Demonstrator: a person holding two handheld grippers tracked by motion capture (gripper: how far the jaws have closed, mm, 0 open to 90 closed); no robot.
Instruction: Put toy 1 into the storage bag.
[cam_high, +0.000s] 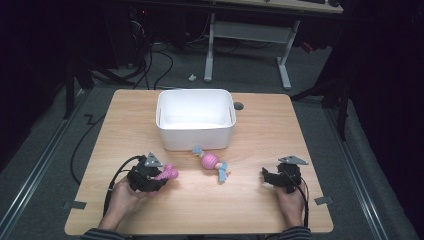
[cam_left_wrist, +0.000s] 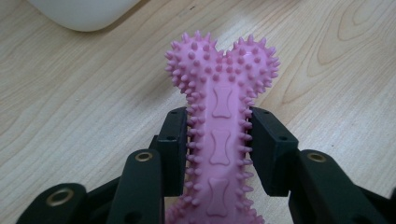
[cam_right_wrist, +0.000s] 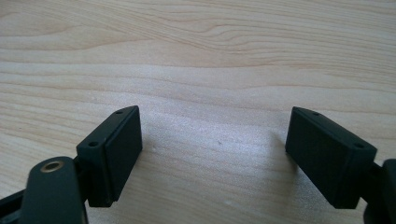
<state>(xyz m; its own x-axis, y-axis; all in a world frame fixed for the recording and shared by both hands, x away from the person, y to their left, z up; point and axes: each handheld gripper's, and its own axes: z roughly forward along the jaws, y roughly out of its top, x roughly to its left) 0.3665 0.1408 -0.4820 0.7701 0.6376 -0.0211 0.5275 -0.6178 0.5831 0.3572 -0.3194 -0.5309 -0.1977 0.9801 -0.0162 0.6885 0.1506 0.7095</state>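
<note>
A pink spiky bone-shaped toy (cam_left_wrist: 222, 107) lies lengthwise between the jaws of my left gripper (cam_left_wrist: 219, 140), whose pads press on its shaft from both sides; its knobbed end sticks out past the tips. From above, this gripper (cam_high: 155, 176) sits at the table's front left with the pink toy (cam_high: 167, 173) poking out to the right. My right gripper (cam_right_wrist: 212, 149) rests at the front right (cam_high: 272, 177), jaws wide apart over bare wood. A second toy (cam_high: 212, 162), pink ball with blue ends, lies between the two grippers.
A white plastic bin (cam_high: 195, 119) stands mid-table just behind the toys; its corner (cam_left_wrist: 84, 14) shows in the left gripper view. The wooden table (cam_high: 250, 210) has bare room along the front and both sides. A desk frame and cables lie on the floor beyond.
</note>
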